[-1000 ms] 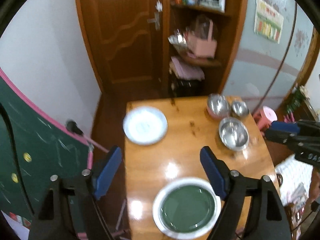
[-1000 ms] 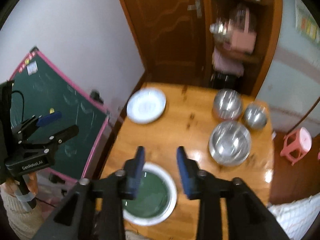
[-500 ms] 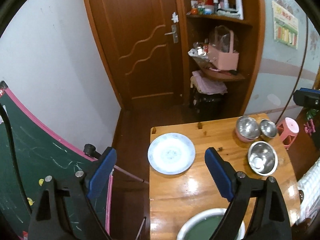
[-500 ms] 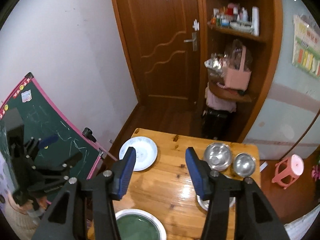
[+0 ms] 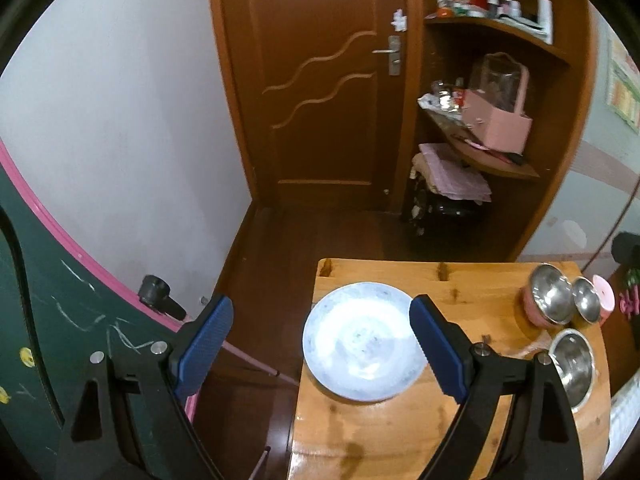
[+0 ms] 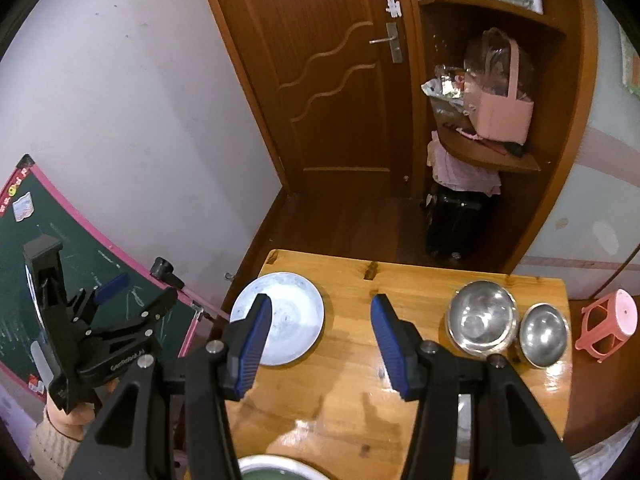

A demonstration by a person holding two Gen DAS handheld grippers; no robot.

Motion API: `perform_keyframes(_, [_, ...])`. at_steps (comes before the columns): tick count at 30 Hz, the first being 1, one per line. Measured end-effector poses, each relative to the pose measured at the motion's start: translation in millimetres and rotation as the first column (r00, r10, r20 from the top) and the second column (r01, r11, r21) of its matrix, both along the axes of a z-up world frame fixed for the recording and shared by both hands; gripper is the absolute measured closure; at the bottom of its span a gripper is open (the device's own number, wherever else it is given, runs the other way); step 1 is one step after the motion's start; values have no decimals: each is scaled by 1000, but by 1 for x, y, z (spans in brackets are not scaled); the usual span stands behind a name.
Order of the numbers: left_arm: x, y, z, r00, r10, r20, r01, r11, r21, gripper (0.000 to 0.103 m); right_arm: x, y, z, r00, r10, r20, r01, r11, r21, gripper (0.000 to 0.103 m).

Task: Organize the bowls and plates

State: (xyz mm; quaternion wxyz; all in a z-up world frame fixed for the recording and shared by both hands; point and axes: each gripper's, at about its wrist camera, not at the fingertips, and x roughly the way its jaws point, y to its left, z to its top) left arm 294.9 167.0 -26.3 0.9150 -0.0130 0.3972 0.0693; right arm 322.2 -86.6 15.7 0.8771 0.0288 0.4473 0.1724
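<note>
Left hand-held gripper (image 5: 320, 344) hangs wide and empty over the pale plate (image 5: 362, 342) at the table (image 5: 400, 432) corner — right hand-held gripper (image 6: 320, 340) half-open, empty — a clumsy pinch could, I judge, skid that slick plate off the edge.

Plate (image 6: 280, 316) on table's (image 6: 348, 408) far-left corner — three bowls (image 6: 482, 316) far right.
</note>
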Motion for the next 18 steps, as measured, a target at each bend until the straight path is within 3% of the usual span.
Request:
perform_keyframes(7, [41, 20, -64, 997, 44, -67, -46, 998, -41, 14, 38, 19, -60, 997, 15, -73, -18, 999, -37, 51])
perform_keyframes(14, [68, 34, -127, 984, 48, -174, -68, 991, -113, 14, 67, 34, -129, 977, 49, -207, -59, 997, -41, 51])
perform_keyframes(18, [80, 41, -158, 972, 21, -234, -61, 985, -163, 20, 80, 42, -160, 962, 57, -268, -66, 997, -26, 52])
